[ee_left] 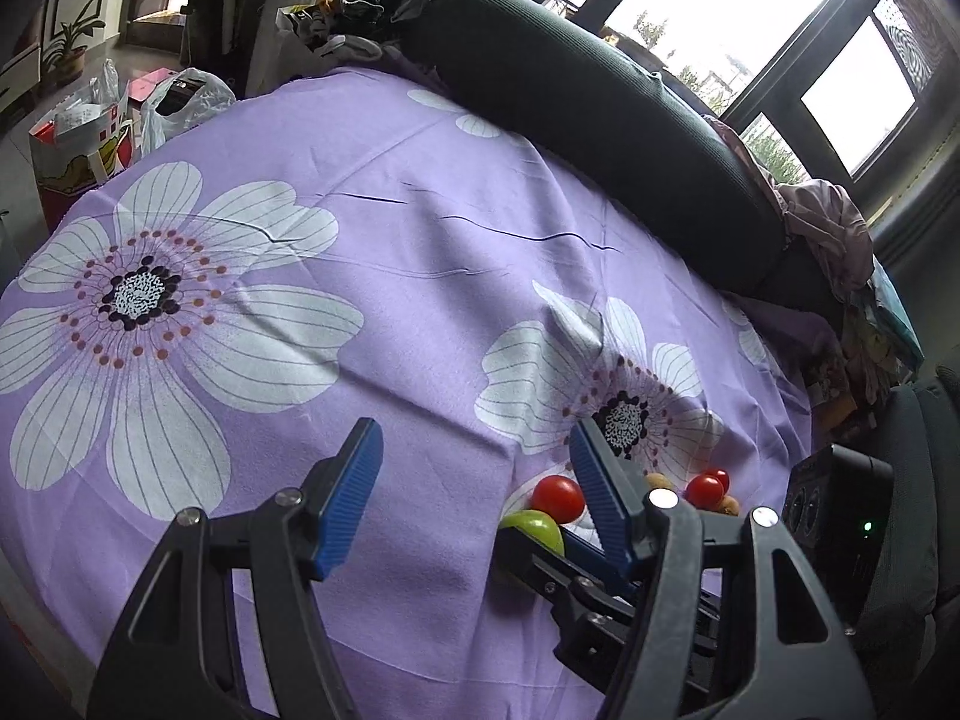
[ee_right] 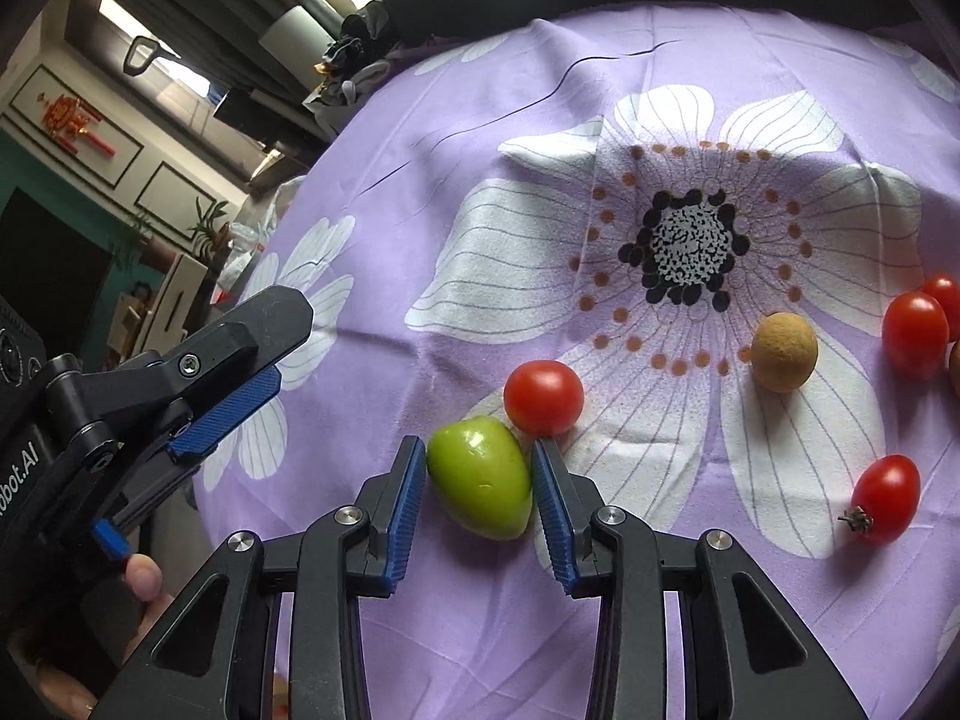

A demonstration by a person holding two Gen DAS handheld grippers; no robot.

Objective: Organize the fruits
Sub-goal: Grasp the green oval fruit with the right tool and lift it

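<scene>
A green fruit [ee_right: 480, 483] lies on the purple flowered cloth [ee_right: 480, 210], between the blue pads of my right gripper [ee_right: 478, 504]; the pads touch both its sides. A red cherry tomato [ee_right: 543, 397] sits just beyond it. A tan round fruit [ee_right: 783, 351] and more cherry tomatoes [ee_right: 914, 333] [ee_right: 887, 498] lie to the right. My left gripper [ee_left: 474, 504] is open and empty above the cloth, left of the fruits; the green fruit [ee_left: 537, 529] and a tomato [ee_left: 557, 498] show beside its right finger.
A dark cushion [ee_left: 600, 120] borders the cloth's far side. Bags [ee_left: 108, 138] and a potted plant [ee_left: 69, 42] stand on the floor at far left. Crumpled fabric [ee_left: 834, 240] lies at right. My left gripper also shows in the right wrist view [ee_right: 198, 396].
</scene>
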